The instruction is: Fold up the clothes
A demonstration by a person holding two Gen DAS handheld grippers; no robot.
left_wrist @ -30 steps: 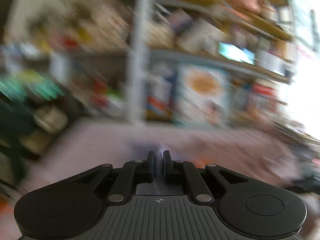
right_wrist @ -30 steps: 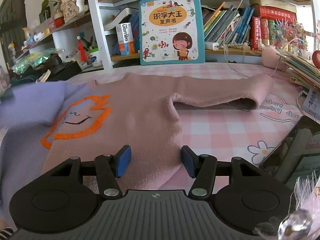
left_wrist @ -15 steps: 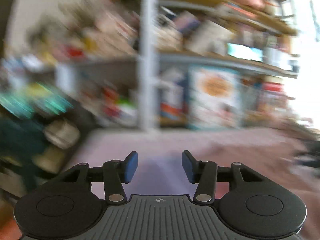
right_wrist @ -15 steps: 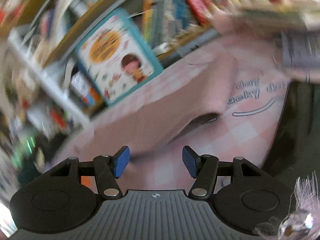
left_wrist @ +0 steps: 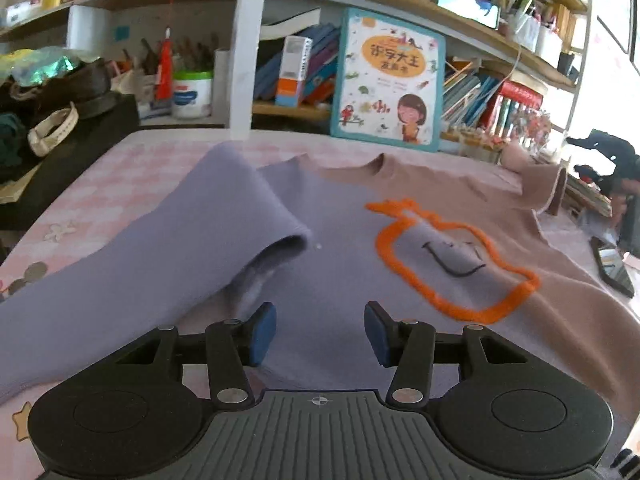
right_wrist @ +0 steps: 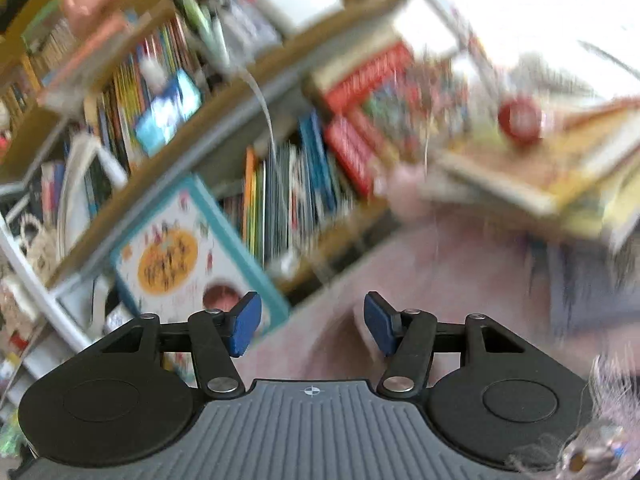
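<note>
A two-tone sweater [left_wrist: 344,240] lies flat on the pink checked table [left_wrist: 120,160], lilac on the left half and dusty pink on the right, with an orange outlined figure [left_wrist: 452,256] on its chest. Its lilac left sleeve [left_wrist: 224,216] is folded in across the body. My left gripper [left_wrist: 320,330] is open and empty just above the sweater's lower hem. My right gripper [right_wrist: 312,326] is open and empty, tilted and raised toward the bookshelf, with blurred pink fabric [right_wrist: 400,280] below it. In the left wrist view the pink right sleeve [left_wrist: 544,188] lies at the far right.
A teal-framed children's book [left_wrist: 386,80] leans on the shelf behind the table. A dark tablet [left_wrist: 612,266] lies at the table's right edge. Dark bags [left_wrist: 60,120] sit at the left. Shelves of books [right_wrist: 340,140] fill the back.
My left gripper opened and let go of the lilac sleeve, which now lies folded over the body. My right gripper swung up and tilted away from the sweater toward the shelves.
</note>
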